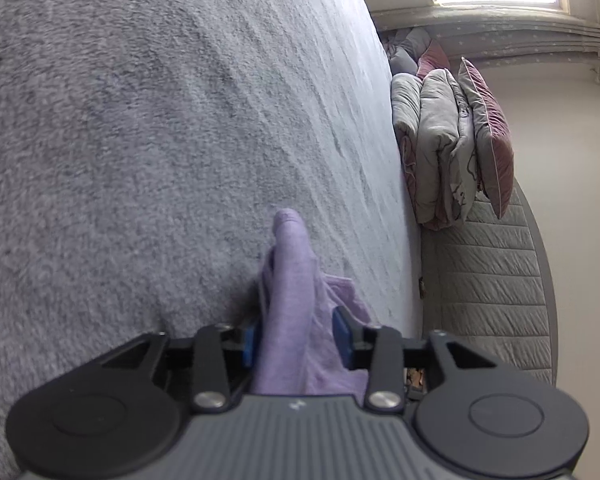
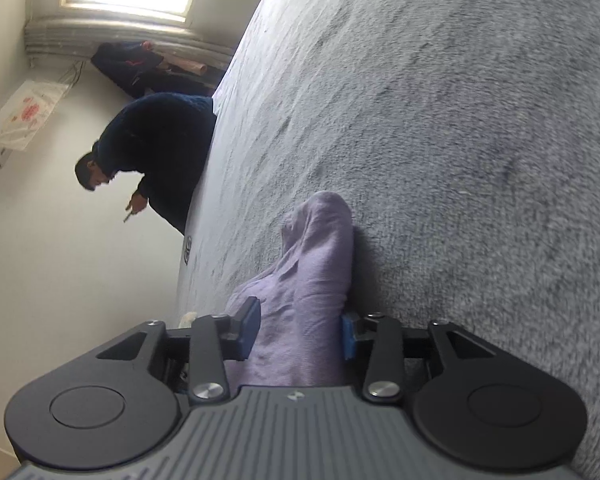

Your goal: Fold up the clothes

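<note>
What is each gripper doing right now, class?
Left gripper: open, lilac garment lying loose between its pads.
Right gripper: open, the lilac garment between its pads too.

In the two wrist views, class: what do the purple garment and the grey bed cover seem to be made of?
Purple garment: likely a soft knit, cotton-like and matte; it creases and drapes limply.
Grey bed cover: probably fleece or plush; its nap looks fuzzy, mottled and without shine.

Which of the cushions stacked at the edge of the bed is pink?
The pink cushion is the outermost one, on the right end of the stack in the left wrist view, with pale piping. The folded quilts beside it are grey.
</note>
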Demonstrator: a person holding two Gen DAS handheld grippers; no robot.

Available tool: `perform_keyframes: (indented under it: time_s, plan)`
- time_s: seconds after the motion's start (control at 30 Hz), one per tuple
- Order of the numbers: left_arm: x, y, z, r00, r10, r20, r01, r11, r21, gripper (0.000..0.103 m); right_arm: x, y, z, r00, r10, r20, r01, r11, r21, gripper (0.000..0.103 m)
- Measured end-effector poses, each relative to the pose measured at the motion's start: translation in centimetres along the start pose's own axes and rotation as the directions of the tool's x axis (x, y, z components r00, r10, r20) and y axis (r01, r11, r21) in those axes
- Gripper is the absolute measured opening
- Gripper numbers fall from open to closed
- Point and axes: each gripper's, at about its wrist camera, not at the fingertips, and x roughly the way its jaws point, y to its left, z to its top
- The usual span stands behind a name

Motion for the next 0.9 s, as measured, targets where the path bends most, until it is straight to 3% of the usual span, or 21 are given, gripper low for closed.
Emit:
perform_keyframes:
  time_s: [0.2,0.33,0.43,0.47,0.6,0.9]
  plan:
    - [0.1,-0.2,0.4,0.999,0.020,0.030,-0.020,1.000,0.003,0.041,1.0,0.9,-0.1,0.999,-0.033,0.027,0.034,0.998,-0.043,0.043]
    - [0.4,-0.2,0.2,0.997,0.058,0.044,-0.059,0.998,0.019,0.025,1.8,1.4,-0.5,0.997,-0.050,0.057,0.055,0.995,-0.079,0.042]
    - [0.3,0.0,0.0,0.996,0.059,0.060,-0.060,0.998,0.009,0.021,2.5,1.9,-0.7,0.994,-0.085,0.071,0.093,0.989,-0.115,0.033]
    - [0.2,0.1,-0.1,0.996,0.059,0.066,-0.059,0.998,0.006,0.019,2.5,1.9,-0.8,0.992,-0.100,0.074,0.109,0.986,-0.124,0.022]
    - [0.0,-0.8,-0.6,0.992,0.075,0.097,-0.079,0.996,0.031,0.018,1.7,1.4,-1.0,0.990,-0.108,0.094,0.118,0.986,-0.115,0.016]
    - [-0.3,-2.8,-1.0,0.993,0.031,0.118,-0.043,0.994,0.098,0.018,-0.4,2.6,-1.4,0.983,-0.109,0.146,0.135,0.973,-0.189,0.016]
